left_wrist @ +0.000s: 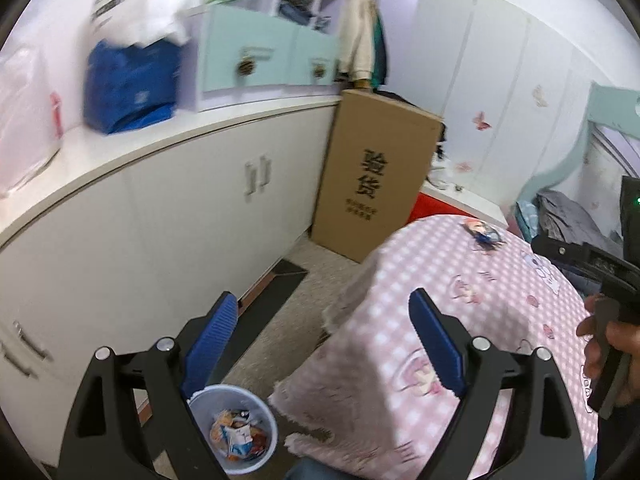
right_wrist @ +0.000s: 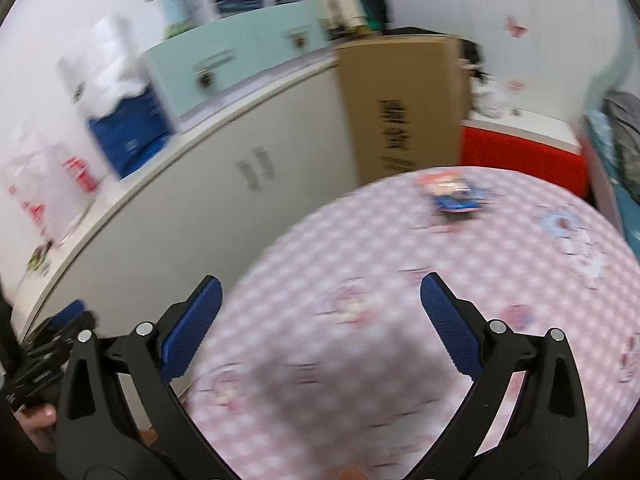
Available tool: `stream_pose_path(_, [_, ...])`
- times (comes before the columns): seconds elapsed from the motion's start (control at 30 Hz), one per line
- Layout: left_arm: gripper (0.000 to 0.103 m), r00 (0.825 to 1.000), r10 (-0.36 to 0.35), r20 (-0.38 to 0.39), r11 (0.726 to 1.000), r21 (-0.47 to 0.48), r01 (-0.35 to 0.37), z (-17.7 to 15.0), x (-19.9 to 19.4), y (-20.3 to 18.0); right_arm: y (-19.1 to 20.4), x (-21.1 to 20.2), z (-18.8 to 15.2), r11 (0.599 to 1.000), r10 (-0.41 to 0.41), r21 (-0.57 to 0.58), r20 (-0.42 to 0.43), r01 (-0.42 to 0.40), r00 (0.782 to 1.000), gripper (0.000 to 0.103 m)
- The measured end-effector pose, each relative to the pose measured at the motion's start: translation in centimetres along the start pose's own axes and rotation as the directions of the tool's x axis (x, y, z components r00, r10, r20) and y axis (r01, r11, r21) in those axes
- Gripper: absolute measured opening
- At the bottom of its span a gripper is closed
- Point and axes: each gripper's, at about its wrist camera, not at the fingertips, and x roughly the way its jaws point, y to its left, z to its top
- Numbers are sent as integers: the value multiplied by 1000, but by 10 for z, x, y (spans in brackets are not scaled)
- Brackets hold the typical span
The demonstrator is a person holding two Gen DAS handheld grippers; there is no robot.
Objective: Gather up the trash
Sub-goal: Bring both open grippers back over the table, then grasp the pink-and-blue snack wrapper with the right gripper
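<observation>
The little white trash bin (left_wrist: 234, 426) on the floor already has stuff in it. I can see crumpled snack wrappers (left_wrist: 238, 436) in there, orange and white and blue ones. So I think some of the cleaning is done.

One piece looks left. A snack wrapper (right_wrist: 454, 192) with blue and orange on it lies on the far side of the table, on the pink checked tablecloth (right_wrist: 360, 340). In the left view the same wrapper (left_wrist: 482, 232) sits near the far edge of the cloth, well apart from the bin. I cannot read what kind of snack it was, because the picture is blurry.

The left gripper (left_wrist: 322, 340) has its blue fingers spread wide and nothing between them. It hangs over the gap between the table and the white cabinet (left_wrist: 160, 240), with the bin down below it. The right gripper (right_wrist: 320, 320) is spread wide too and holds nothing. It is over the table, pointing toward the wrapper, but not near it yet.

My guess is that the wrapper has to be picked up and dropped in the bin, and then the table will be clean.

A tall cardboard box (left_wrist: 372, 176) stands by the cabinet. I cannot see inside it.
</observation>
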Motion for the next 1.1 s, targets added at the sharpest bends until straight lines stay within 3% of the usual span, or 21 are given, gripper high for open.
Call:
stream_pose_path(0.17, [86,998,-56,-19,995,79,58,5,26,-52,-54,16,14,994,-105,26,-3,105,994,97])
stream_pose_path(0.3, [86,996,-81,-30,990,110,84,10,49,-84,-67,47,25,989,-146,-11,-37,146,989,97])
stream_pose_path(0.47, [86,995,-89,-45,989,112,94,14,73,-105,-74,97,45,985,-164,-67,-78,159,983,97])
stream_pose_path(0.6, [86,996,-68,-56,993,89,73,15,88,-101,-86,138,61,985,-165,-69,-120,158,979,97])
stream_pose_path(0.63, [86,997,-59,-57,995,79,64,15,90,-96,-89,150,64,985,-163,-77,-134,154,977,94])
stream_pose_path(0.7, [86,998,-35,-60,998,53,38,15,92,-84,-90,163,67,985,-158,-88,-161,145,974,76])
stream_pose_path(0.73, [86,998,-24,-62,999,41,27,14,93,-79,-91,166,67,985,-163,-93,-173,148,971,54])
stream_pose_path(0.8, [86,997,7,-73,1000,9,-7,11,95,-60,-89,166,65,986,-150,-97,-173,134,974,42])
stream_pose_path(0.93, [86,994,69,-90,996,-44,-73,2,92,-23,-80,154,56,987,-137,-103,-162,121,977,30])
stream_pose_path(1.1, [86,979,170,-108,977,-108,-182,-24,73,38,-58,128,37,993,-94,-88,-163,81,982,29])
